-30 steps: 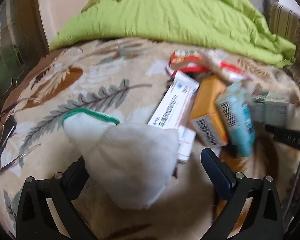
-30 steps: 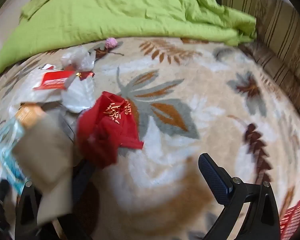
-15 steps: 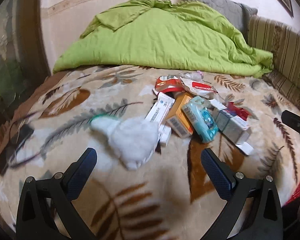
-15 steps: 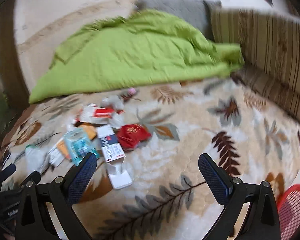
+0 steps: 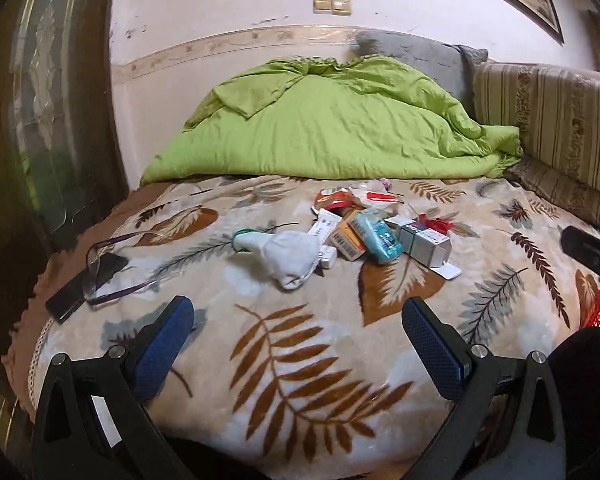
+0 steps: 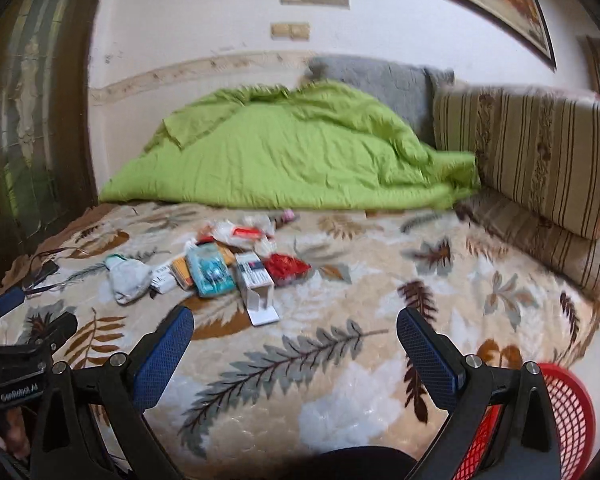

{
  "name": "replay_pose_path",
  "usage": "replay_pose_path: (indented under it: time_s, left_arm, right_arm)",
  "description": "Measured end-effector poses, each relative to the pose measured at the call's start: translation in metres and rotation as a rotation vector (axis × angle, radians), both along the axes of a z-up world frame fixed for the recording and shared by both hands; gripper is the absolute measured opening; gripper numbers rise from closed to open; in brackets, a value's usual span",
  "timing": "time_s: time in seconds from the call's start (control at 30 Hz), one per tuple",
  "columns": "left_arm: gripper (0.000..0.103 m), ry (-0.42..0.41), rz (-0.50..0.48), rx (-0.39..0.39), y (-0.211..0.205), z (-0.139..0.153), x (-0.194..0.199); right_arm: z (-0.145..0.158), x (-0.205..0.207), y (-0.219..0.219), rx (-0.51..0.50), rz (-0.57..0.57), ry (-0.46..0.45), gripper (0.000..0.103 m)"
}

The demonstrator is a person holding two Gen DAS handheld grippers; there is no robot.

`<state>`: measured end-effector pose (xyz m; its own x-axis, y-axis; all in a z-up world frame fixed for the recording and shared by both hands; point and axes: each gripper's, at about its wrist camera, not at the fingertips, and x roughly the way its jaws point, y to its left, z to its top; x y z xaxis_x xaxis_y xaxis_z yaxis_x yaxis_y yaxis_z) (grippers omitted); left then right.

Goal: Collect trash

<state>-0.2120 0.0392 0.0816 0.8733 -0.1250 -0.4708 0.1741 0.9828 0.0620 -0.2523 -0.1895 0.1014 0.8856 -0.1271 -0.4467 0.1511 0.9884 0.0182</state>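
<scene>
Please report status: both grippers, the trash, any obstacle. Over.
Left gripper and right gripper: jaws open, empty, above the blanket. Trash pile uncollected mid-bed; red basket near right. Glasses and phone lie left, apart from pile.

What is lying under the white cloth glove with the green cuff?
The white cloth glove with green cuff overlaps one end of a long white printed box. Elsewhere the leaf-patterned blanket shows around it. Anything beneath its middle is hidden.

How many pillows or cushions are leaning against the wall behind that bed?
2 visible: a grey pillow at the back, partly behind the green quilt, and a striped cushion along the right side. The quilt may hide more.
</scene>
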Motion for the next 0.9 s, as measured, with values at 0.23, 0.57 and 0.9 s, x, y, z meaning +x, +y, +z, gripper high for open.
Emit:
replay_pose_path:
  time_s: [0.23,0.57,0.9]
  left_arm:
    - [0.103,0.044,-0.023,-0.009,-0.008,-0.01,0.012]
    - [0.103,0.09,-0.026,-0.012,-0.008,-0.018,0.02]
    - [0.103,0.1,-0.032,0.014,-0.013,-0.021,0.02]
  right_arm:
    - [-0.007,0.007,-0.009,0.044,-0.024,0.033,0.103]
    - [-0.01,0.014,-0.002,0.005,-0.024,0.069,0.103]
    - [-0.01,0.015,-0.005,0.017,-0.031,0.079,0.103]
